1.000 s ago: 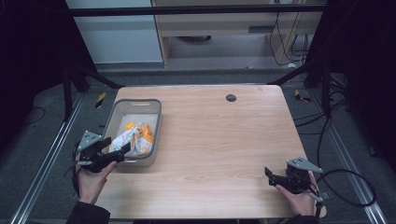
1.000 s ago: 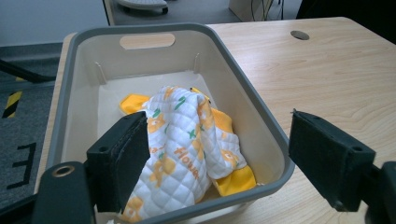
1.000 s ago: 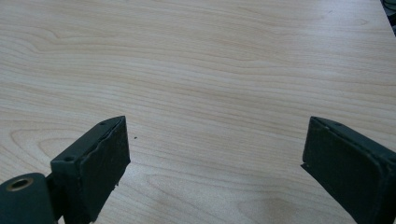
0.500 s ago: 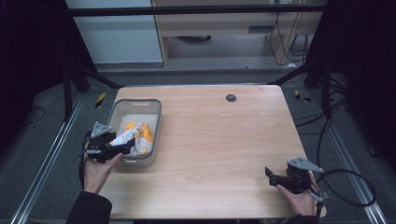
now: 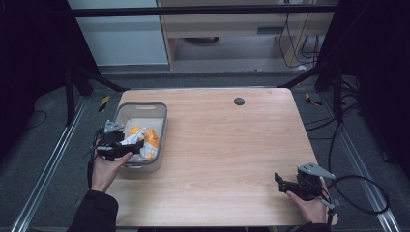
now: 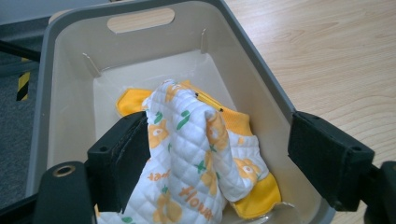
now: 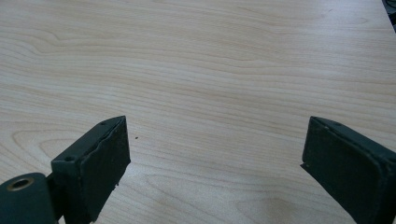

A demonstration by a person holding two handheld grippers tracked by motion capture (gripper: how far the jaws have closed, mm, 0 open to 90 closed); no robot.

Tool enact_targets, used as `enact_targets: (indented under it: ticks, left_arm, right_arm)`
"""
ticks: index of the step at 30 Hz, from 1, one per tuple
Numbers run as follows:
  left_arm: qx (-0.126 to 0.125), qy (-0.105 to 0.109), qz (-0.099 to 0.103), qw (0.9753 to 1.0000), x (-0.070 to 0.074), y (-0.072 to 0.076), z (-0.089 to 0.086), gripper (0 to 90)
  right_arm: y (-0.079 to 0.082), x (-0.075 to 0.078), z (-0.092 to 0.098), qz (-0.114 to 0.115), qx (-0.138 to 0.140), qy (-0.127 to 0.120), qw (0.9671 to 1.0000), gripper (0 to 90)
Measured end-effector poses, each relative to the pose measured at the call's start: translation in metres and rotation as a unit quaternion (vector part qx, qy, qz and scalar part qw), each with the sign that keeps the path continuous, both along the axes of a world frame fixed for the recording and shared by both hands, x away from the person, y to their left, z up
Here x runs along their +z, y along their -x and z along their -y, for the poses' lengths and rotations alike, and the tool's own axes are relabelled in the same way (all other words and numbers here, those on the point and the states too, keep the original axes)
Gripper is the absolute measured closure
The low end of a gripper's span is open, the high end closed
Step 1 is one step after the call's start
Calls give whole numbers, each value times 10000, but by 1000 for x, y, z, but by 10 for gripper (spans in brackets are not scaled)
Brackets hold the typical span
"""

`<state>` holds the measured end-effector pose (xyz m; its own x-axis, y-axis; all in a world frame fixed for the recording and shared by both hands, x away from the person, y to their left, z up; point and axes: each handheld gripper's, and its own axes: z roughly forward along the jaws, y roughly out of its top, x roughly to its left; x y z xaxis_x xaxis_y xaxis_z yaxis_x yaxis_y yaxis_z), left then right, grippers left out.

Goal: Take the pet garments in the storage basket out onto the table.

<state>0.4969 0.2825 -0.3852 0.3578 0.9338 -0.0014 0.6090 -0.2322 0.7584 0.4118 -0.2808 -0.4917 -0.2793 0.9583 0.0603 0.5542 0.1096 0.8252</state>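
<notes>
A grey plastic bin [image 5: 145, 107] stands at the table's left side. Inside it lies a crumpled quilted cloth [image 5: 140, 137], white with orange bears and green marks, over orange fabric. My left gripper [image 5: 123, 145] reaches over the bin's near rim. In the left gripper view the bin's rim [image 6: 261, 70] runs past on the right, and the left gripper [image 6: 222, 140] stands open around the cloth [image 6: 196, 149], which brushes one jaw. My right gripper [image 5: 281, 181] rests low at the table's near right corner. In its own view the right gripper [image 7: 215, 140] is open over bare wood.
A dark round grommet [image 5: 239, 101] sits in the wooden tabletop [image 5: 232, 140] near its far edge. A black cable [image 5: 360, 193] loops off the right gripper beyond the table's right edge. Black frame legs stand at both far corners.
My left gripper has moved forward and to the right, from beside the bin's near left corner to over its rim around the cloth. The right gripper has stayed put.
</notes>
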Motion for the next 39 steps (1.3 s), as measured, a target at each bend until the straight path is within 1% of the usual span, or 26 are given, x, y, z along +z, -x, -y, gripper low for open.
enact_targets:
  ticks: [2, 6, 9, 12, 13, 14, 15, 18, 19, 21, 23, 30, 34, 39]
  left_arm:
    - [-30, -15, -82, 10000, 0, -4, 1, 205]
    - [-18, -46, -114, 9999, -1, -8, 3, 204]
    - [9, -131, -211, 9997, -2, -13, 3, 205]
    - [19, -149, -256, 9996, -4, -15, 2, 206]
    - [16, -188, -293, 9994, -5, -16, 2, 209]
    - [24, -209, -326, 9992, -5, -17, 2, 209]
    - [29, -222, -352, 9991, -6, -19, 2, 209]
    - [33, -315, -438, 9985, -8, -23, 3, 213]
    - [30, -323, -474, 9983, -9, -25, 4, 213]
    - [-3, -339, -532, 9980, -12, -27, 5, 228]
    - [-12, -403, -611, 9973, -15, -30, 7, 232]
    - [-21, -506, -736, 9960, -19, -36, 10, 242]
    - [-2, -595, -801, 9950, -22, -38, 10, 251]
    - [16, -587, -937, 9939, -25, -41, 9, 274]
  right_arm:
    - [0, 0, 0, 1, 13, 12, 10000, 78]
    - [0, 0, 0, -9, -1, -10, 10000, 78]
    - [0, 0, 0, 5, -1, -8, 10000, 80]
    - [0, 0, 0, -8, 0, -16, 10000, 79]
    - [0, 0, 0, -12, 9, -12, 10000, 79]
    - [0, 0, 0, -57, 3, -66, 10000, 79]
    - [0, 0, 0, -60, 0, -70, 10000, 79]
    - [0, 0, 0, -29, 13, -37, 10000, 79]
    - [0, 0, 0, -50, 7, -69, 10000, 80]
    - [0, 0, 0, -28, 8, -37, 10000, 79]
    - [0, 0, 0, -50, -6, -78, 10000, 80]
    - [0, 0, 0, -32, -5, -49, 10000, 80]
    - [0, 0, 0, -74, 0, -82, 9999, 80]
    - [0, 0, 0, -89, 1, -92, 9999, 79]
